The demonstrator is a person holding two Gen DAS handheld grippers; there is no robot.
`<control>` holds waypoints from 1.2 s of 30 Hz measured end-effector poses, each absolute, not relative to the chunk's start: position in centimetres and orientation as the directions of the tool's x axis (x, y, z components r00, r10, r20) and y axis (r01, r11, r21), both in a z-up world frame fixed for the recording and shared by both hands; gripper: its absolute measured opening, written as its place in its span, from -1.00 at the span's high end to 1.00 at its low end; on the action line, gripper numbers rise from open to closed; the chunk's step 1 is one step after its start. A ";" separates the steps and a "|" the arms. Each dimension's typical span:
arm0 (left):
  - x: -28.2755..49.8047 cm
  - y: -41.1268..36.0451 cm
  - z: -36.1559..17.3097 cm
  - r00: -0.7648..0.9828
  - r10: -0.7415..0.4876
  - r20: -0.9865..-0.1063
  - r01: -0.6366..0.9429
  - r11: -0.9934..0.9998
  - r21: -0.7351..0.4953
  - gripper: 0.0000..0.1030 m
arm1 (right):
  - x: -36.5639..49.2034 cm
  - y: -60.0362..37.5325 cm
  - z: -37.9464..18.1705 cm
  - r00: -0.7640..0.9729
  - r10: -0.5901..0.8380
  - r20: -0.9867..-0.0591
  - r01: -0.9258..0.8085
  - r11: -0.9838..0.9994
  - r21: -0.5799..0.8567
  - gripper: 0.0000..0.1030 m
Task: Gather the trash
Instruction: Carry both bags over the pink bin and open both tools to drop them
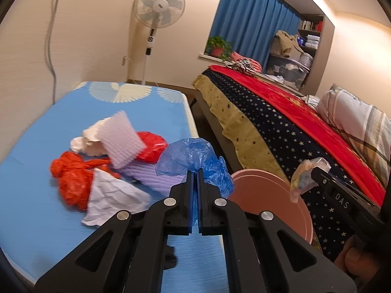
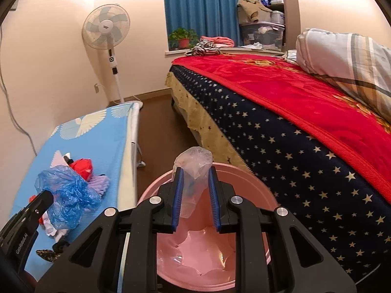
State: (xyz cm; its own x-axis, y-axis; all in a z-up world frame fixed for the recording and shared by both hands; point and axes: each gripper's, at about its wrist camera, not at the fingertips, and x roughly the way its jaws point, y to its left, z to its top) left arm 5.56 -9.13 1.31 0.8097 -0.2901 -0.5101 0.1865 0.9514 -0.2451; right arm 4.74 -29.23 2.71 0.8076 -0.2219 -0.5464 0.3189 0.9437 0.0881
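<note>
Left gripper [image 1: 195, 174]: jaws nearly together, pinching a crumpled blue plastic bag [image 1: 193, 158], lifted above the blue-covered table [image 1: 34, 146]. Right gripper [image 2: 194, 179]: jaws parted, a clear plastic bag [image 2: 194, 166] hanging between the blue pads [image 2: 178, 195], touching the left one; firmness of the grip impossible to judge. Directly below, a pink bin [image 2: 244, 178] with a clear liner inside, standing on the floor between table and bed [image 2: 293, 146]. Behind the left gripper on the table, a pile of trash: red plastic bag [image 1: 70, 180], white crumpled paper [image 1: 112, 195], purple ridged foam [image 1: 151, 177], pale foam sheet [image 1: 122, 139]. Farther back, a standing fan [image 1: 158, 7] against the wall and a blue curtain [image 1: 251, 24].
</note>
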 end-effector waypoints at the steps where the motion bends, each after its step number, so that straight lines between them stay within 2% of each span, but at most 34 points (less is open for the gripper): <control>1: 5.7 -9.5 1.2 0.807 -0.296 -0.511 0.193 0.950 -0.245 0.96 | 4.8 -29.5 2.6 0.804 -0.230 -0.548 0.328 0.941 0.085 0.59; 20: 7.6 -14.9 -2.1 0.705 -0.409 -0.579 0.298 0.912 -0.281 0.95 | 4.7 -32.7 1.1 0.751 -0.299 -0.588 0.417 0.906 0.072 0.58; 24: 7.9 -15.6 -2.5 0.669 -0.459 -0.584 0.330 0.888 -0.320 0.93 | 4.7 -32.9 1.1 0.748 -0.304 -0.590 0.425 0.902 0.073 0.46; 25: 8.0 -15.8 -2.7 0.653 -0.477 -0.588 0.338 0.879 -0.336 0.77 | 4.8 -33.0 1.1 0.746 -0.302 -0.594 0.427 0.901 0.078 0.26; 26: 8.2 -15.9 -3.0 0.637 -0.485 -0.599 0.339 0.874 -0.348 0.37 | 4.8 -33.1 1.0 0.741 -0.303 -0.600 0.431 0.899 0.079 0.13; 27: 8.2 -15.9 -3.2 0.634 -0.487 -0.601 0.337 0.873 -0.352 0.23 | 4.8 -33.2 1.0 0.738 -0.309 -0.601 0.438 0.896 0.077 -0.08; 36: 6.9 -13.8 -2.1 0.678 -0.466 -0.569 0.331 0.884 -0.329 0.19 | 4.4 -32.4 1.3 0.757 -0.290 -0.585 0.422 0.901 0.100 -0.11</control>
State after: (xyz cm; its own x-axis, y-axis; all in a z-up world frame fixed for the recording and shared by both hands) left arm 6.89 -13.81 -2.14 0.6776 -0.4660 -0.5689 0.3314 0.8841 -0.3294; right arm 4.41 -32.42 1.28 0.7575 -0.2898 -0.5851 0.4222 0.9009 0.1004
